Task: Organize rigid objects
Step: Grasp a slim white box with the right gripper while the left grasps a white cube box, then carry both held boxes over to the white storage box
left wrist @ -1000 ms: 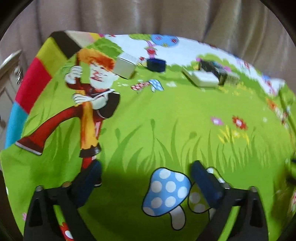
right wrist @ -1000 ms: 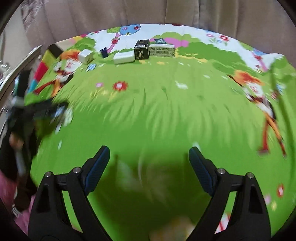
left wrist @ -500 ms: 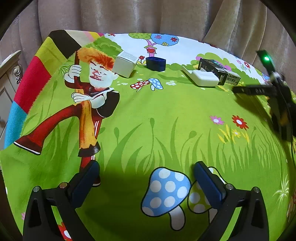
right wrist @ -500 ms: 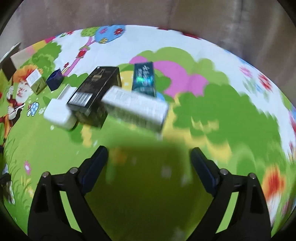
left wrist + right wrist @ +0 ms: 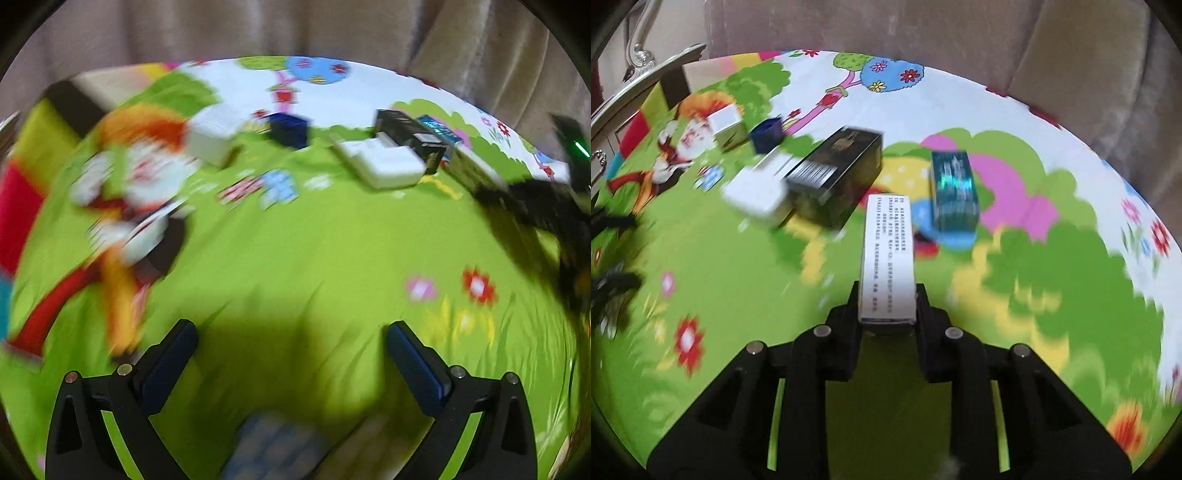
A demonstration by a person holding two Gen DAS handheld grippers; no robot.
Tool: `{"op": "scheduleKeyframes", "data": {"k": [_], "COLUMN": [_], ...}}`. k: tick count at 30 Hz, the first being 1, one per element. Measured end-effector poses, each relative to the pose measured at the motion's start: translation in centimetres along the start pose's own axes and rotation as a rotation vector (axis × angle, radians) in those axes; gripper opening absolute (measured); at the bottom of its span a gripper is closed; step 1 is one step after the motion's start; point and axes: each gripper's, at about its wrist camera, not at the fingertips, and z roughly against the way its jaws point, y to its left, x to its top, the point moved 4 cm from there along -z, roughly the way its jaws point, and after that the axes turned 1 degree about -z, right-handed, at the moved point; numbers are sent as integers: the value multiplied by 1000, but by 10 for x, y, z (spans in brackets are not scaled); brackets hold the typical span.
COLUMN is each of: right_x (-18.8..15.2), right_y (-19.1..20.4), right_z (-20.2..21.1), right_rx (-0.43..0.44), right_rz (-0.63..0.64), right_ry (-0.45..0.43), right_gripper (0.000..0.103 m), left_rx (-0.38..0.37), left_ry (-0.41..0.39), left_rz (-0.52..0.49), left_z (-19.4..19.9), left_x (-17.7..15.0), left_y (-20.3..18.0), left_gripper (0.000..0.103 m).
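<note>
My right gripper [image 5: 887, 295] is shut on a long white box with printed text [image 5: 887, 254] and holds it pointing away over the cloth. Beyond it lie a black box [image 5: 836, 177], a flat white box [image 5: 757, 190], a teal box [image 5: 955, 190], a small dark blue box [image 5: 766, 134] and a white cube box [image 5: 726, 125]. My left gripper [image 5: 291, 354] is open and empty over the green cloth. The left wrist view, blurred, shows the white cube box [image 5: 210, 142], the dark blue box [image 5: 288, 127], the flat white box [image 5: 380, 164] and the black box [image 5: 410, 138].
A cartoon-print cloth [image 5: 738, 295] covers the table. Beige curtains [image 5: 960, 37] hang behind it. A silver-trimmed furniture edge [image 5: 646, 77] stands at the far left. The right gripper's dark body [image 5: 546, 210] shows at the right in the left wrist view.
My right gripper has closed on the long white box and lifted it, turned lengthwise. My left gripper has moved forward toward the boxes, still open.
</note>
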Motion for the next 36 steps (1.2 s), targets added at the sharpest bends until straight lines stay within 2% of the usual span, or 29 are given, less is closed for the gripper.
{"op": "scheduleKeyframes", "data": {"k": [3,5,8,11,14,16,17,18,21,23,25,27,29,31,32,34,35,36], "right_x": [-22,-31,-37,-35,-35,-36,-36,-35,-35,-35,-34,-31,-27,-23,-21,-17,-17,-15], "right_y": [13,15,13,14,14,14,13,13,14,12,17,27,29,23,19,16,17,19], "right_z": [20,27,32,30,30,29,29,29,29,29,27,22,18,14,12,9,9,11], "right_rx": [-36,-24,-5,-13,-10,-6,-4,-4,-5,20,66,35,35,36,27,-7,-22,-26], "right_rz": [-15,-49,-71,-81,-84,-88,-90,-90,-91,-101,-85,-32,-41,-76,-103,-132,-127,-141], "right_ry": [-3,-10,-12,-16,-17,-18,-18,-18,-19,-19,-12,9,10,12,12,13,10,-2], "right_gripper": [28,29,29,30,30,30,30,30,31,42,80,85,85,86,86,81,75,41], "left_rx": [-9,-3,0,11,31,37,30,3,-19,-50,-46,-41,-60,-56,-51,-35,-35,-33], "left_ry": [-17,-25,-6,1,7,-22,-29,-24,-60,-66,-72,-91,-100,-91,-81,-70,-69,-72], "left_rz": [-16,-21,-8,11,38,51,39,32,-27,-48,-53,-59,-34,-38,-54,-51,-49,-44], "left_z": [-23,-39,-65,-80,-80,-66,-56,-50,-28,-12,2,12,10,6,3,0,-1,1], "left_x": [33,56,95,116,115,104,94,83,44,19,4,-7,-3,1,1,1,0,-2], "left_y": [-25,-40,-56,-62,-61,-59,-60,-60,-55,-45,-33,-23,-13,-13,-16,-17,-15,-14], "left_gripper": [103,103,103,103,100,73,65,64,64,65,65,66,67,76,86,91,89,80]}}
